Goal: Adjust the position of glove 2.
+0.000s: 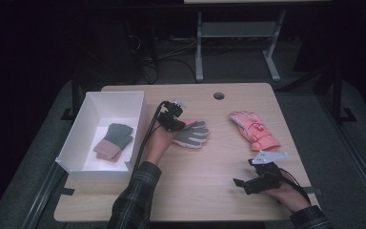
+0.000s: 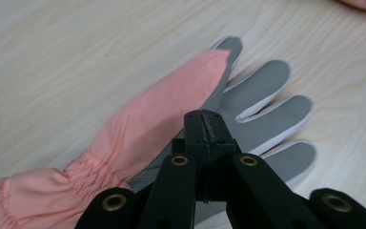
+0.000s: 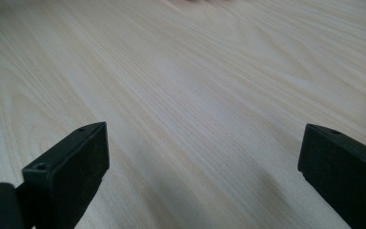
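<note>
**deskwatcher:** Starting big: the wooden desk (image 1: pixel 186 191) has a white box (image 1: pixel 76 143) at its left with a grey-and-pink knit glove (image 1: pixel 113 141) already lying inside. A pink glove (image 1: pixel 253 130) lies well apart on the right side. In the middle, just beside the box, is the pink-and-grey glove (image 2: pixel 171 109), palm side partly up, fingers spread flat on the wood.

**glovefan22:** And the tools?

**deskwatcher:** The left tool (image 2: pixel 204 125) sits over that glove's palm with its jaws pressed fully together. Can't tell if any fabric is actually caught between them. The right tool (image 1: pixel 257 179) rests low near the front edge, jaws wide apart, holding nothing.

**glovefan22:** Risk?

**deskwatcher:** I'd guess a thin pinch. If it has just one layer, the glove could slip out on the lift, or drape and snag on the box wall.
</note>
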`<state>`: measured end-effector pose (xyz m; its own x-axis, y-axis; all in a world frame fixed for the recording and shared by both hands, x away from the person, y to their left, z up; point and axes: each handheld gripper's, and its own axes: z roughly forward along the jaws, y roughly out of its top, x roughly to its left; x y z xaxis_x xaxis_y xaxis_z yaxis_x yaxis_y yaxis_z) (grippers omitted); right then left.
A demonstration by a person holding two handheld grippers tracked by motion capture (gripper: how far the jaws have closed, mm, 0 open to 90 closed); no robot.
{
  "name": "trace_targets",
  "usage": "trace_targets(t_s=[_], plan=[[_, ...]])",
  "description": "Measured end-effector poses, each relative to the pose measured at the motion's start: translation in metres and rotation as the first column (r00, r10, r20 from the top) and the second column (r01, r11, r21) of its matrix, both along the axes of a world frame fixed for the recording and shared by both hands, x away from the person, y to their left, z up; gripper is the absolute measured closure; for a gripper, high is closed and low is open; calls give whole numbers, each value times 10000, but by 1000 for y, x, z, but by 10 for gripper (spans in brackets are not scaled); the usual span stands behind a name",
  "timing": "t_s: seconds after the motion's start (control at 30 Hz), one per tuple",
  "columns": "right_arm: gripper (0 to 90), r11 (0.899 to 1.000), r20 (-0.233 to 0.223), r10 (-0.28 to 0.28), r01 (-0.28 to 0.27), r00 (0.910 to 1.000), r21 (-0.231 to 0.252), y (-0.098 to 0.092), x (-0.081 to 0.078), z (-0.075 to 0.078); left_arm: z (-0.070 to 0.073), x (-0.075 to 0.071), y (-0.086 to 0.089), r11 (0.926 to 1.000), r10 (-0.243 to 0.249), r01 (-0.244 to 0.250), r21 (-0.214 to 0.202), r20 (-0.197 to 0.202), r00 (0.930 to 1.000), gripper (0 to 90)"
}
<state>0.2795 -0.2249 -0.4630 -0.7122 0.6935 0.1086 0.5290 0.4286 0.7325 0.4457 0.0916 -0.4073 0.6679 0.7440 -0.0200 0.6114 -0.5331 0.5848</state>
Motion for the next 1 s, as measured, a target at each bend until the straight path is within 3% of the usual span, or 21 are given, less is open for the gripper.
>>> trace_targets(t_s=[0.23, 0.4, 0.5, 0.73, 1.0], plan=[[28, 10000, 64, 21, -21, 10000, -7, -1, 0, 0, -16, 5, 4, 9997, 222, -223, -56, -203, 9995, 897], [28, 10000, 5, 1, -1, 10000, -17, 0, -1, 0, -19, 4, 4, 10000, 88, -88, -12, -397, 9992, 898], [28, 10000, 55, 3, -3, 10000, 15, -1, -1, -1, -19, 2, 3, 9997, -91, 77, -234, -565, 9984, 898], [28, 10000, 60, 10, -10, 10000, -17, -1, -1, 0, -18, -7, -11, 9974, -677, 658, -304, -693, 9953, 898], [28, 10000, 75, 13, -13, 10000, 14, -1, -1, -1, -20, -27, -32, 9866, -1552, 1501, -638, -830, 9844, 898]])
